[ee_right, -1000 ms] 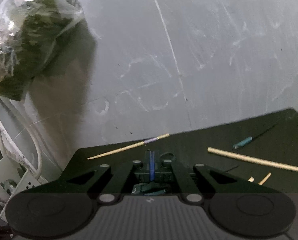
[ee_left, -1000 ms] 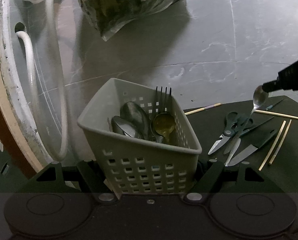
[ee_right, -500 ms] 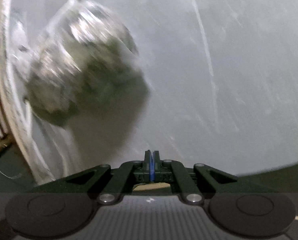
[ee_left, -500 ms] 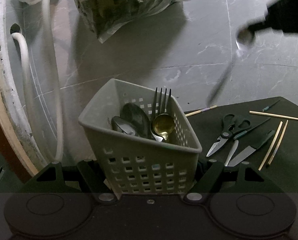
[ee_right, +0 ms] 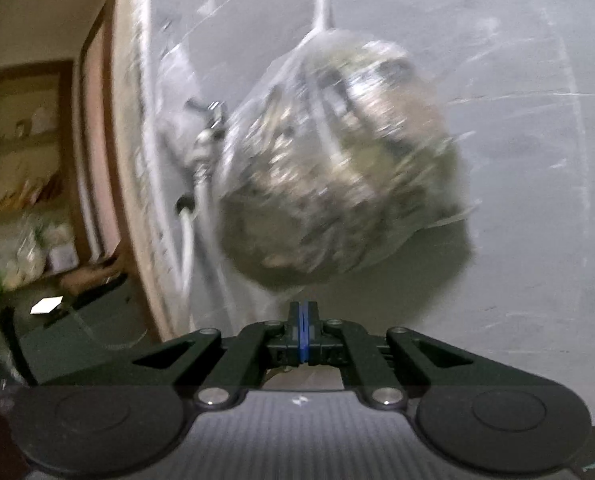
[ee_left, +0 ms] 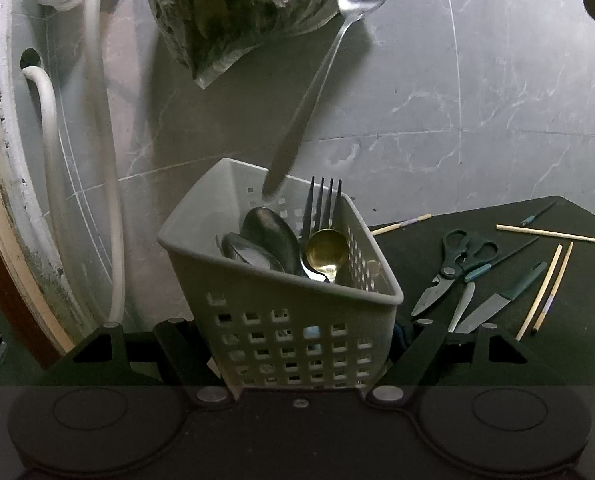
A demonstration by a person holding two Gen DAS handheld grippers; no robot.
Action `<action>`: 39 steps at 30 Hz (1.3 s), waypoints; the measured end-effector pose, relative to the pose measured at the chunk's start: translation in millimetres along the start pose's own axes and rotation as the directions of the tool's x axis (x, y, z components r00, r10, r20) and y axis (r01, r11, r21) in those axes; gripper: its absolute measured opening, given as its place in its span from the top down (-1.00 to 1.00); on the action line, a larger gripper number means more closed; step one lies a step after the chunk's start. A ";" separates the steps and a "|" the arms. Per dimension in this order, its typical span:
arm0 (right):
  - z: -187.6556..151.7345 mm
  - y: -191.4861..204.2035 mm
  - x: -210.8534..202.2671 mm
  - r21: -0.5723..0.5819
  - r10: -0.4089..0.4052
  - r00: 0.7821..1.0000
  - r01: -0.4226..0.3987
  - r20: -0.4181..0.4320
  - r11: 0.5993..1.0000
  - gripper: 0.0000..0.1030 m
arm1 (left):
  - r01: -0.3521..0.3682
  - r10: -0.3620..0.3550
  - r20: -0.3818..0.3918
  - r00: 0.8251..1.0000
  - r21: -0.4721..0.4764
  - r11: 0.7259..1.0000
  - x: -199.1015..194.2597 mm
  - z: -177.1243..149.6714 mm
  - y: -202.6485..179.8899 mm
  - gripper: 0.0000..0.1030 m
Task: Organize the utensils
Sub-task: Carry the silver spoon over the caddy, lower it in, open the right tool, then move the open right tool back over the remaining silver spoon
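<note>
My left gripper is shut on a grey perforated utensil basket that holds a fork, a gold spoon and dark spoons. My right gripper is shut on a silver spoon by its bowl, seen in the left wrist view. The spoon hangs handle-down, its tip just over the basket's back rim. On the dark mat lie scissors, two knives and several chopsticks.
A plastic bag of greens hangs on the grey tiled wall above the basket; it also shows blurred in the right wrist view. White hoses run down the wall at left. A wooden frame edge is at far left.
My right gripper lifted the silver spoon off the mat and carried it up and left, over the basket. The basket has stayed still in my left gripper.
</note>
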State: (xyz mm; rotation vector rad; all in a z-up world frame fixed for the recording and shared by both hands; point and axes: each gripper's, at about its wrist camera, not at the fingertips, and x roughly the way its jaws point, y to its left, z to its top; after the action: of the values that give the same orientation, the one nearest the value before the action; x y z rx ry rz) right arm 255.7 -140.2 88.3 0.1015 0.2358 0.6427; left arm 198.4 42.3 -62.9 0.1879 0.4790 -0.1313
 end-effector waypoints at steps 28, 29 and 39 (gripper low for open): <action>-50.4 -0.7 6.1 0.071 0.033 0.980 -0.019 -0.194 0.997 -0.04 | -0.005 0.005 0.001 1.000 0.001 1.000 -2.0 0.3 0.8 -0.52; -51.6 -7.5 0.2 0.085 0.004 0.981 0.013 -0.193 0.996 -0.12 | -0.005 0.005 0.001 1.000 0.001 1.000 -2.2 0.4 0.8 -0.52; -91.1 -55.9 -44.6 0.158 -0.168 0.937 0.224 -0.307 0.962 -0.89 | -0.021 0.021 -0.014 1.000 -0.001 1.000 -2.8 2.5 -0.6 -0.52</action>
State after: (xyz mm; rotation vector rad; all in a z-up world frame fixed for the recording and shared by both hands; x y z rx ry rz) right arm 230.9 -209.8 -0.9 0.1657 0.5863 0.4311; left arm 196.9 41.4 -59.5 0.1931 0.4913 -0.1092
